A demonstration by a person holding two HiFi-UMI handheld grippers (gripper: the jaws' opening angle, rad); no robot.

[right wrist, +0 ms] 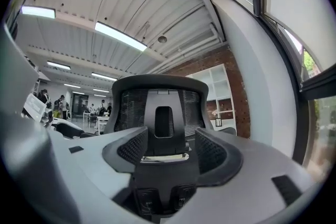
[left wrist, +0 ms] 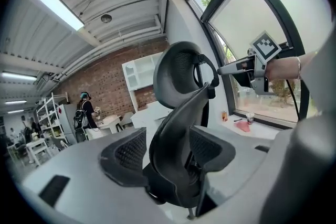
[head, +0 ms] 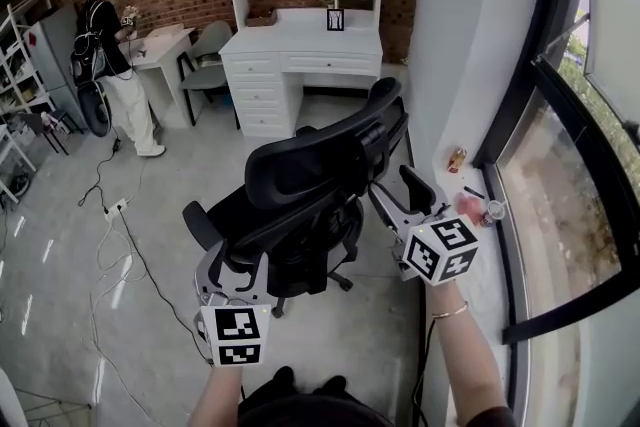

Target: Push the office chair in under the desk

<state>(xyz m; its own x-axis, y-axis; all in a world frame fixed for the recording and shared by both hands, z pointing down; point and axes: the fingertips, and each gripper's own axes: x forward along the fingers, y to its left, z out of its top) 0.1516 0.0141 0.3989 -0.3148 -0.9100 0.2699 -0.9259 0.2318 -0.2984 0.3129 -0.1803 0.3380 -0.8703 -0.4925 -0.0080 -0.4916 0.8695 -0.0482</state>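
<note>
My left gripper [head: 232, 287] sits low behind the office chair [head: 310, 205], at the left side of its backrest. Its fingers stand wide apart. The dark spine of the backrest rises between them, and I see neither pad pressing on it. My right gripper [head: 395, 195] is at the chair's right rear, just beside the armrest there, and its fingers are spread too. The back of the mesh rest and its centre bracket stand straight ahead in the gap, and the pads are not clamped on anything.

The chair stands on the bare floor with its back turned to me and its headrest tilted toward the upper right. The white desk [head: 300, 40] is beyond the chair and well apart from it, so the chair is not yet under it. To the chair's right runs the window sill [head: 470, 245], with a few small things on it. To the chair's left a cable [head: 115, 245] trails over the floor, and farther off on that side a person [head: 115, 65] stands at another table
</note>
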